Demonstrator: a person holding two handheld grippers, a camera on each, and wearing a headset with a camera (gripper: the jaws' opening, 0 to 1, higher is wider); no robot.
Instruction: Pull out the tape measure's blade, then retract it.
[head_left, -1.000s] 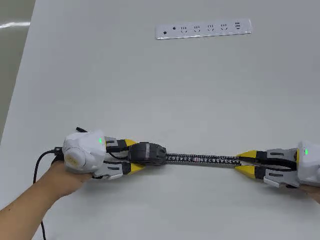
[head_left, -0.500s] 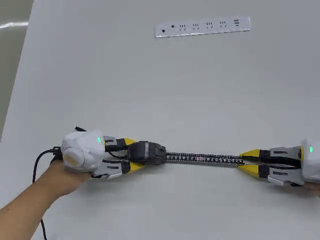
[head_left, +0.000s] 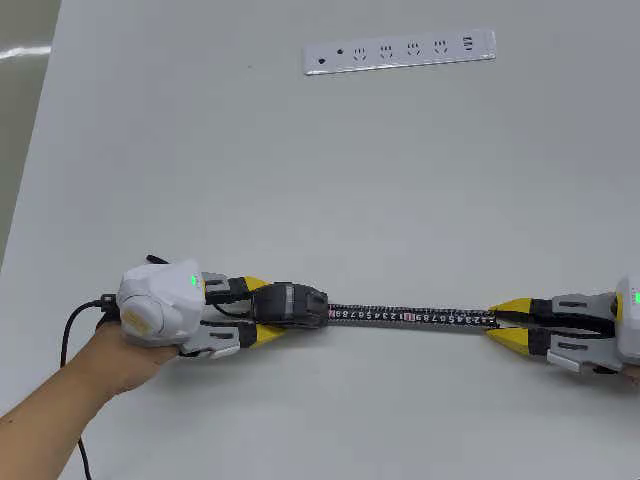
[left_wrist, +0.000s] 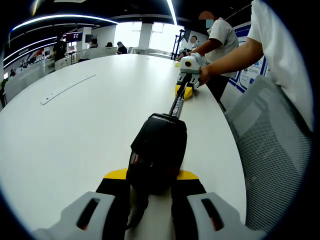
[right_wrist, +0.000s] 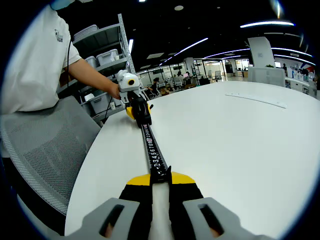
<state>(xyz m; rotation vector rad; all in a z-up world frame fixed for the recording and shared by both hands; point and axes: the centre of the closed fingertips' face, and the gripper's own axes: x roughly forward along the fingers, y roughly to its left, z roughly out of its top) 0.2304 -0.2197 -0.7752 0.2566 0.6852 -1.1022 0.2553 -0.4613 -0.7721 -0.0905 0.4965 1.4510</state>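
Black housing of the tape measure clamped between the yellow-tipped jaws of the left gripper, at the near left of the white table. Jaws closed on both sides of the housing, which seems to rest on the table surface or just above it (difficult to decide from the head view). White body of this gripper wrapped by a hand, with a black cable trailing from it toward the near edge.

Its blade drawn out to the right in a straight line, dark with light numerals, lying low along the table. Tip of it pinched by the right gripper, jaws shut on it, at the near right. Both grippers well apart, facing each other along the blade.

From the left gripper view: housing large in front, blade running away to the other gripper. From the right gripper view: numerals readable along the blade, left gripper at its far end.

White power strip at the far side, well apart from the tape measure.
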